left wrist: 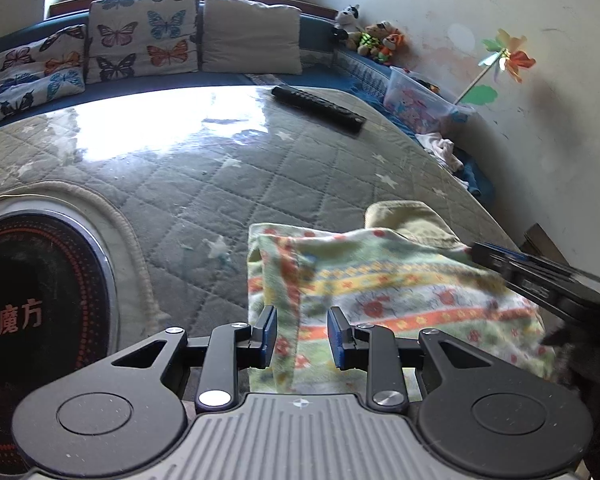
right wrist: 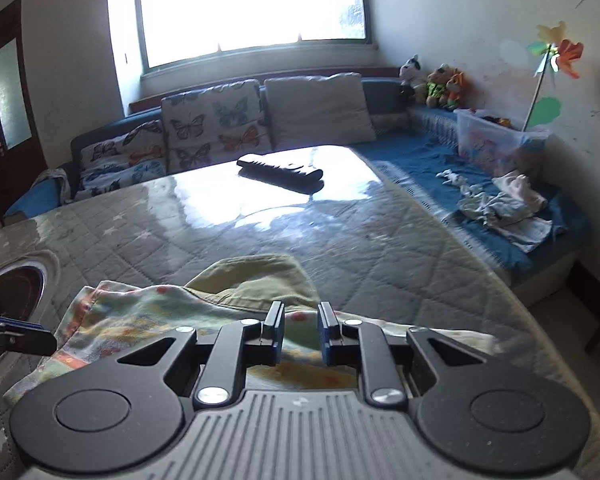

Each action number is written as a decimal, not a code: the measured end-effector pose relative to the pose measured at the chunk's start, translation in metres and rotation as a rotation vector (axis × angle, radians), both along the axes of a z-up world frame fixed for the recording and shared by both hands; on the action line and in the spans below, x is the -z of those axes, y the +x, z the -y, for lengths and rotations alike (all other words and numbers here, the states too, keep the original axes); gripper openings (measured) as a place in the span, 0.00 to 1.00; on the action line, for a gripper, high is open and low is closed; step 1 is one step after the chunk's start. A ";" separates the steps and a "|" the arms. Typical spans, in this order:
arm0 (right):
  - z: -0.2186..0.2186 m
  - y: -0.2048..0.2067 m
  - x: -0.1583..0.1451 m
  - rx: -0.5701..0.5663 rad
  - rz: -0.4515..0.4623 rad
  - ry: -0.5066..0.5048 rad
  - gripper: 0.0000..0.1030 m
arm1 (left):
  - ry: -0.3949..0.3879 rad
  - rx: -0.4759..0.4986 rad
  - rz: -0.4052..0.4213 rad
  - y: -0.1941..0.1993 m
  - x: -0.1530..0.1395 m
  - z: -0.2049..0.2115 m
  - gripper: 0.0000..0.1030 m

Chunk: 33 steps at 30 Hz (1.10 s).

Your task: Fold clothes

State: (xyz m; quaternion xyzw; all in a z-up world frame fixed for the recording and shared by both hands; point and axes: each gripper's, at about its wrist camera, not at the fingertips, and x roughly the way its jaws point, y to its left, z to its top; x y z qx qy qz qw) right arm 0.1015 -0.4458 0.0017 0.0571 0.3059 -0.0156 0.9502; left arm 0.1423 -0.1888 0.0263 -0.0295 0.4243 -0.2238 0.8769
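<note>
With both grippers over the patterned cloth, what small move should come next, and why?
Probably lower the left gripper a little and shut it on the near edge of the patterned cloth. Both it and the right gripper are open and hold nothing, and a raised fold of the cloth lies between the left fingers.

remote (left wrist: 318,107) on quilted table cover (left wrist: 228,184) | butterfly cushions (left wrist: 144,36) | stuffed toys (left wrist: 374,38) | pinwheel (left wrist: 508,58)
</note>
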 end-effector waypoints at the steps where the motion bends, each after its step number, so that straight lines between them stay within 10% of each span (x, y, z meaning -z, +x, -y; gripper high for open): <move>1: -0.002 0.004 0.003 -0.001 -0.006 -0.001 0.16 | 0.005 0.006 0.004 -0.001 0.001 0.001 0.29; 22: -0.046 -0.046 -0.010 -0.108 0.005 0.000 0.19 | 0.069 0.049 0.063 -0.030 0.010 0.000 0.46; 25: -0.056 -0.057 -0.010 -0.125 0.007 -0.011 0.33 | 0.067 0.045 0.059 -0.034 0.012 -0.004 0.47; 33: -0.085 -0.091 0.002 -0.133 0.004 -0.058 0.36 | 0.070 0.046 0.053 -0.042 0.019 -0.016 0.50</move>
